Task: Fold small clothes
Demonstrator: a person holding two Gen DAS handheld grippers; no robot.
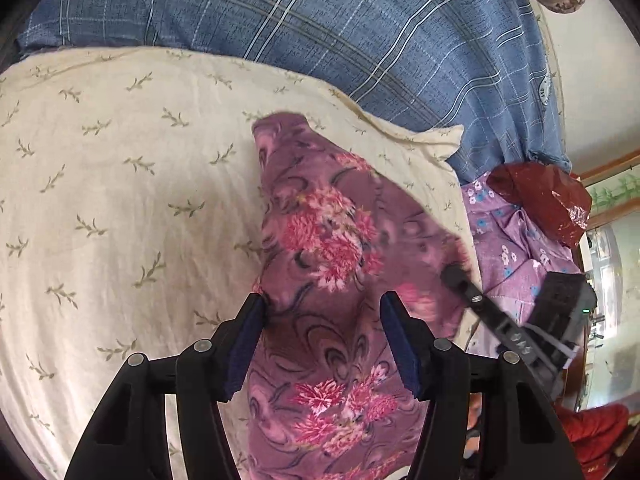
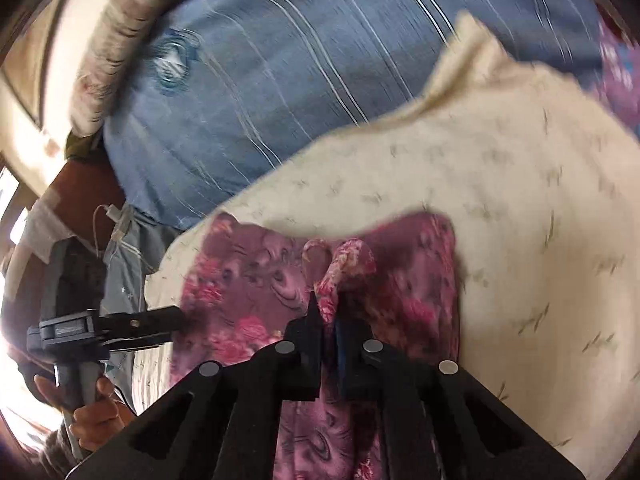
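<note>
on my left wrist feed i see the cream leaf-print sheet (image 1: 120, 184) filling the left side, its lower edge lost behind my own rig. moving right, the purple floral garment (image 1: 320, 248) lies on that sheet in a long strip running up from the bottom of the frame, and its lower end is cut off by the frame edge. my left gripper (image 1: 322, 320) has its fingers spread wide, one blue pad at each edge of the strip; i cannot tell whether the pads touch the fabric. further right, my right gripper (image 1: 454, 272) reaches in from the side, its tip buried in the blurred edge of the garment. behind it sit a lilac flowered cloth (image 1: 516, 248) and a dark red plastic bag (image 1: 548, 200), with a blue plaid blanket (image 1: 320, 28) across the top. on the right wrist feed, my left hand (image 2: 94, 412) shows at the far left gripping the left gripper (image 2: 178, 316), whose tip meets the garment's edge in a smear of blur. to the right, the garment (image 2: 256, 280) rests on the sheet (image 2: 520, 200), and my right gripper (image 2: 326, 312) has its fingers pressed together, pinching a raised fold of the garment. the whole upper right of this view is motion-blurred, so the print there is hard to read.
</note>
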